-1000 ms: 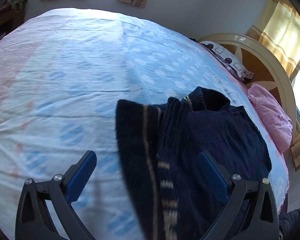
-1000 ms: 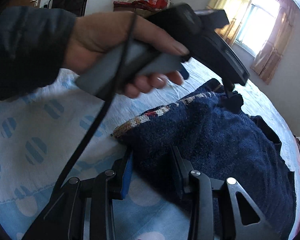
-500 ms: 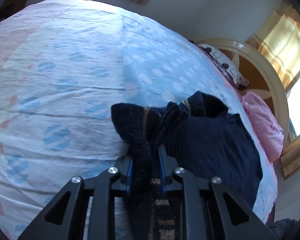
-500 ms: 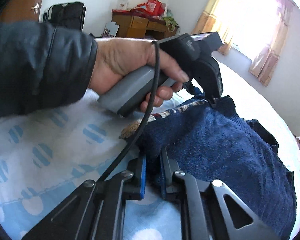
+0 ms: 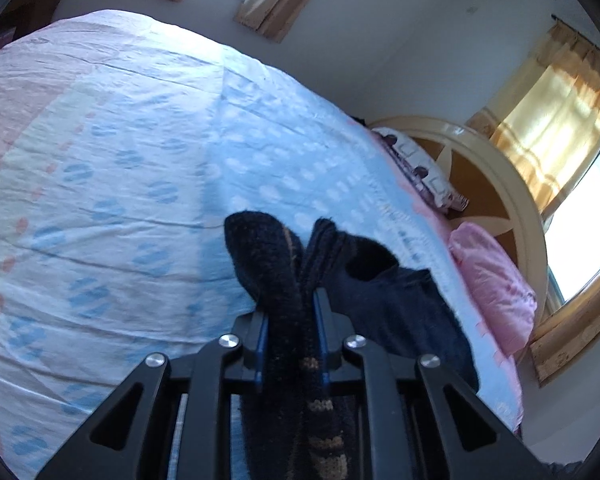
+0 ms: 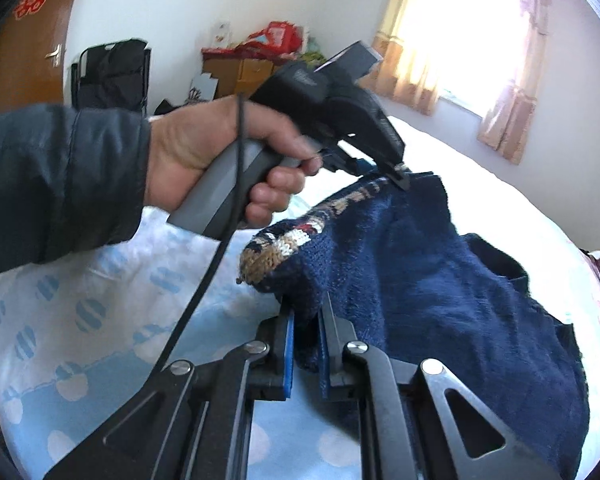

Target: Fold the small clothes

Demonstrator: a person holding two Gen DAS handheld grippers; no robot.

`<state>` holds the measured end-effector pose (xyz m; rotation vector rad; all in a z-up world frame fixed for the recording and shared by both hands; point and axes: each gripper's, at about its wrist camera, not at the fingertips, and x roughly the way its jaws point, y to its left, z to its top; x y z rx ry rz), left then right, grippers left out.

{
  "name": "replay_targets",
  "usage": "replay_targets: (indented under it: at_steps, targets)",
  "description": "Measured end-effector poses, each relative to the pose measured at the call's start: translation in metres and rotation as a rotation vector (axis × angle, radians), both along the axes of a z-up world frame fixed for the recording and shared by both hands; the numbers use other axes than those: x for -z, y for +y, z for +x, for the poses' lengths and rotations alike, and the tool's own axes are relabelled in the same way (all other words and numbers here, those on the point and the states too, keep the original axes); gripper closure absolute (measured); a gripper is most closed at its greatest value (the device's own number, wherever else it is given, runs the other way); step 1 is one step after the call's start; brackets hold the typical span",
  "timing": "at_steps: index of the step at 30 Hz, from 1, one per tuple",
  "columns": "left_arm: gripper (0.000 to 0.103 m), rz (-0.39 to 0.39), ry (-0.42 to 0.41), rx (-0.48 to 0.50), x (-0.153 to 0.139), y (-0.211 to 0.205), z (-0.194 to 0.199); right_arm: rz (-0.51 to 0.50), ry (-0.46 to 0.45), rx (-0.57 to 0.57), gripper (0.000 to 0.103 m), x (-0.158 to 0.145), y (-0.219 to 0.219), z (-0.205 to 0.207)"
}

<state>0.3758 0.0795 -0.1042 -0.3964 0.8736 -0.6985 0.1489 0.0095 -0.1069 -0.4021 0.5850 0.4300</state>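
A small dark navy knitted sweater (image 5: 384,292) with a tan patterned hem lies partly on the blue and pink dotted bed sheet (image 5: 120,160). My left gripper (image 5: 290,308) has a bunched fold of the hem between its blue pads, and its jaws are closing on it. In the right wrist view the sweater (image 6: 420,280) hangs between both grippers. My right gripper (image 6: 306,316) is shut on its near hem corner. A person's hand (image 6: 204,152) in a dark sleeve holds the left gripper (image 6: 400,178), which pinches the far hem corner.
A pink pillow (image 5: 492,284) and a patterned pillow (image 5: 416,168) lie against the curved cream headboard (image 5: 500,184). Beyond the bed stand a wooden dresser (image 6: 244,72) with red bags and a black chair (image 6: 112,72). A black cable (image 6: 204,280) hangs from the left gripper.
Both grippers have shut on the sweater's hem; the left went from wide open to pinching it. Both have risen, lifting the hem edge off the sheet.
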Motion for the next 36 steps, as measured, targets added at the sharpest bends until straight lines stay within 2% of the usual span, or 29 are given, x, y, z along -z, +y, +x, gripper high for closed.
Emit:
replay_targets:
  at_steps: [7, 11, 22, 36]
  targets:
    - [0.084, -0.075, -0.008, -0.01, -0.019, -0.022, -0.002, 0.054, -0.044, 0.097, 0.095, -0.022, -0.049, 0.002]
    - [0.084, -0.074, -0.027, 0.011, -0.031, -0.046, -0.004, 0.125, -0.04, 0.162, 0.095, -0.033, -0.091, 0.005]
    - [0.086, -0.074, -0.075, 0.109, -0.06, -0.123, -0.009, 0.213, -0.078, 0.281, 0.095, -0.053, -0.173, -0.017]
    - [0.087, -0.049, -0.072, 0.24, -0.062, -0.226, -0.017, 0.228, -0.131, 0.389, 0.096, -0.065, -0.238, -0.052]
